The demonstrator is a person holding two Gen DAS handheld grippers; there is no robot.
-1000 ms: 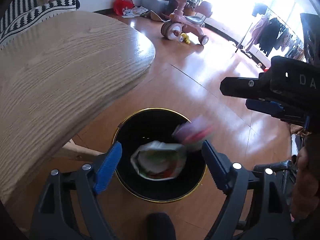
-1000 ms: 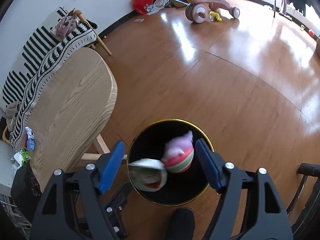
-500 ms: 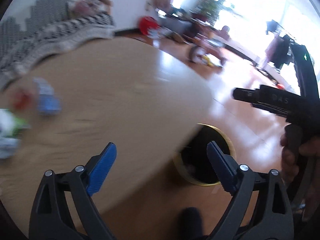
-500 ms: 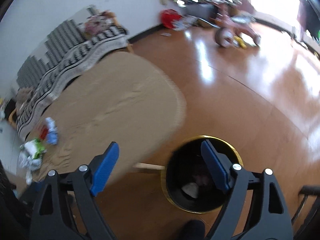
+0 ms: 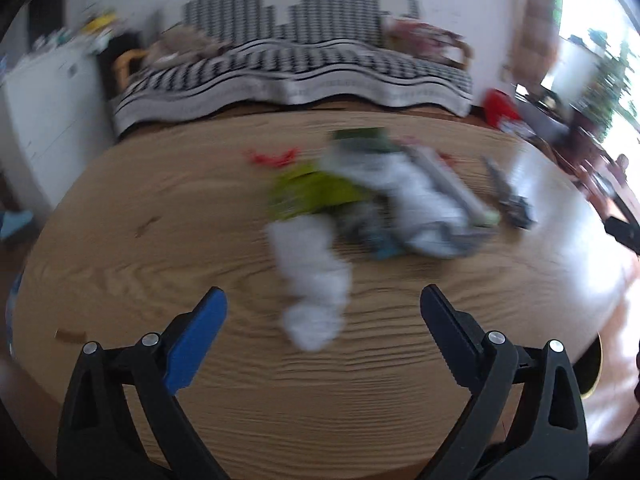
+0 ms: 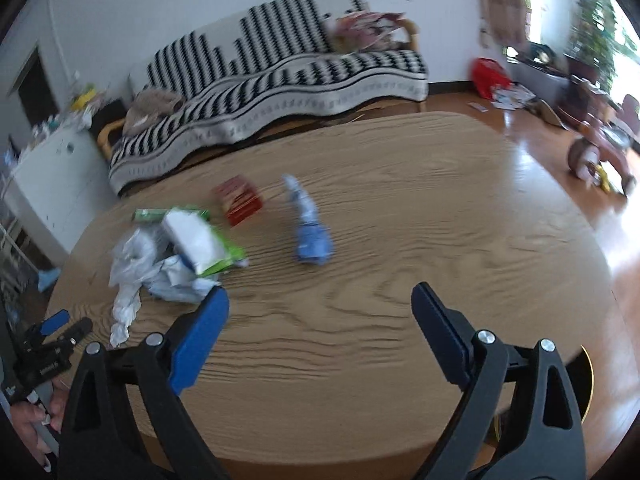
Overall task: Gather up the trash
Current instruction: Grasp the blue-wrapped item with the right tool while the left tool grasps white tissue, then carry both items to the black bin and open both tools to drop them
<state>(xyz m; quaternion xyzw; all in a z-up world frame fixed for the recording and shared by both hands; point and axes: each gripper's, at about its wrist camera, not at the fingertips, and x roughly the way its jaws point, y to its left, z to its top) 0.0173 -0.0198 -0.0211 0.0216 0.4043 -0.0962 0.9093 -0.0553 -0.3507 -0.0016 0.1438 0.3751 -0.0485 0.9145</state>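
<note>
Trash lies on the round wooden table (image 6: 380, 320). In the right wrist view I see a blue wrapper (image 6: 310, 226), a red box (image 6: 240, 200), a green-and-white packet (image 6: 200, 242) and crumpled white plastic (image 6: 136, 264). In the blurred left wrist view a white tissue (image 5: 314, 280) lies just ahead of my open, empty left gripper (image 5: 320, 312), with a green packet (image 5: 312, 196) and white plastic (image 5: 420, 204) behind. My right gripper (image 6: 320, 312) is open and empty over the table's near side. The left gripper also shows in the right wrist view (image 6: 52, 334).
The gold rim of the black bin (image 6: 588, 376) shows below the table's right edge, also in the left wrist view (image 5: 596, 372). A black-and-white striped sofa (image 6: 280, 72) stands behind the table. A white cabinet (image 6: 44, 176) is at left, a toy tricycle (image 6: 600, 148) at right.
Both grippers have swung from above the bin, where two pieces of trash dropped in, up and left to face the table and its remaining trash. Both stay open.
</note>
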